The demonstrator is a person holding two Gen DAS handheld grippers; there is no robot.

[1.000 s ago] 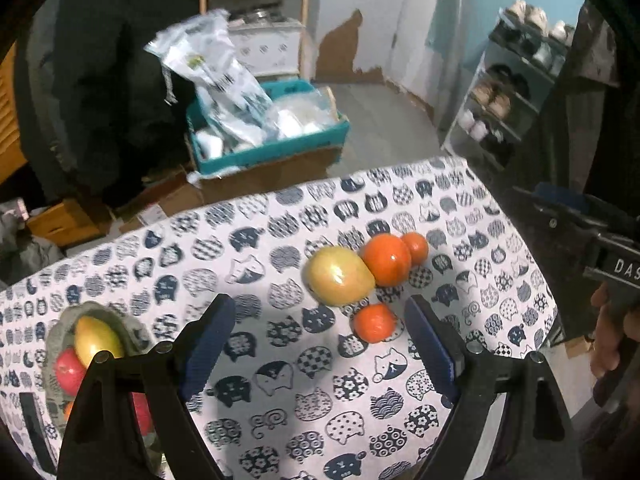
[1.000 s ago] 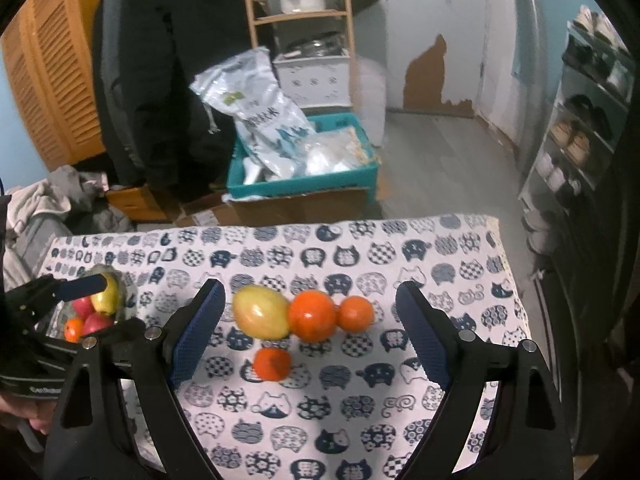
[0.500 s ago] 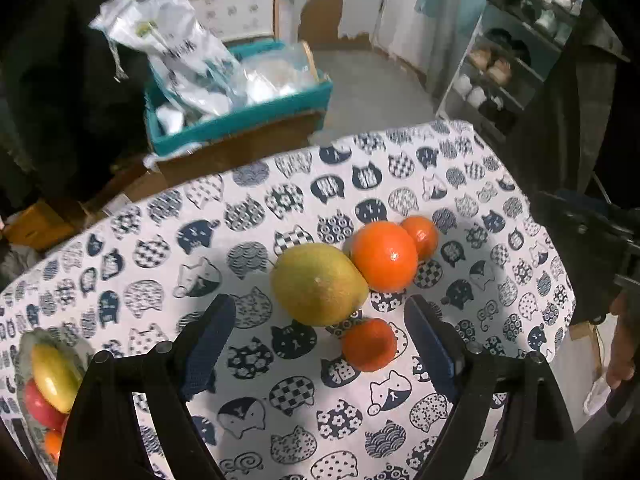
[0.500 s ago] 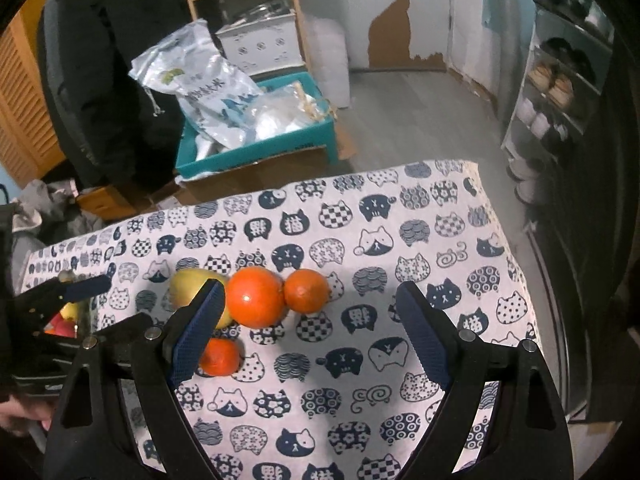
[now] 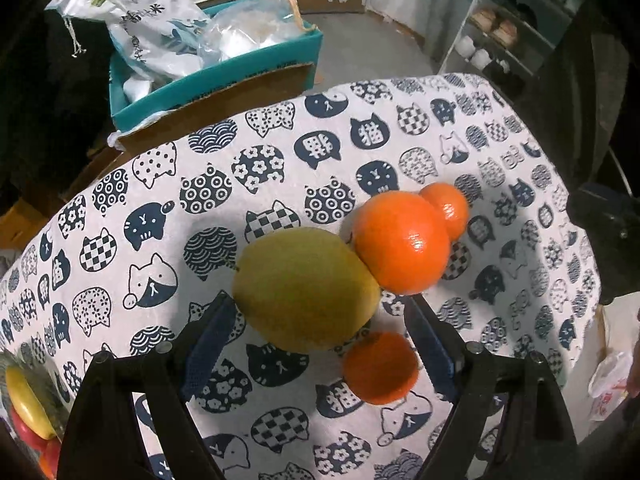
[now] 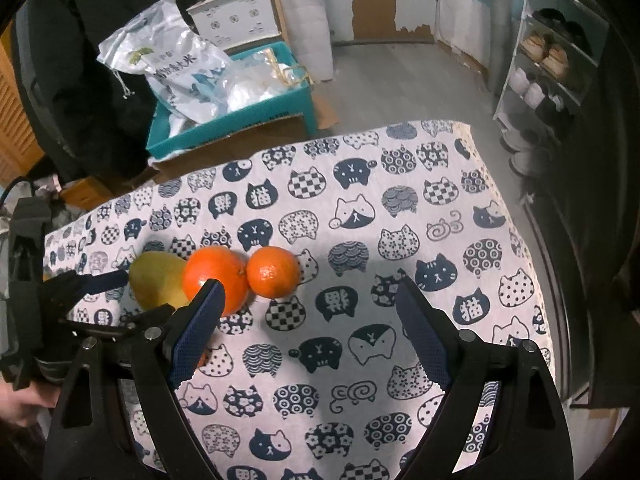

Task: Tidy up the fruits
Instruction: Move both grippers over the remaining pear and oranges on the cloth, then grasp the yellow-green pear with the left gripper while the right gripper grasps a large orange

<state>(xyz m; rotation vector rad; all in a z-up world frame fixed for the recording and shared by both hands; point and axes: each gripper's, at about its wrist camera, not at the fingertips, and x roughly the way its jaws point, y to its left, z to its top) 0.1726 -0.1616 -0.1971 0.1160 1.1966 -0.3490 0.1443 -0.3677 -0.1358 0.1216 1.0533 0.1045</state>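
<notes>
The left gripper [image 5: 320, 336], jaws spread wide and empty, is framing the smooth, firm-looking mango [image 5: 306, 290] lying on the surface [image 5: 224, 152] against an orange [image 5: 401, 242]; gripping its broad middle seems safest.

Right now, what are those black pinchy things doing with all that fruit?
A person holds a gripper in each hand and is tidying fruit on the cat-print tablecloth. The left gripper is open around a yellow-green mango, not squeezing it yet. Three oranges lie beside it, the big orange touching the mango. The right gripper hovers open, holding nothing.
</notes>
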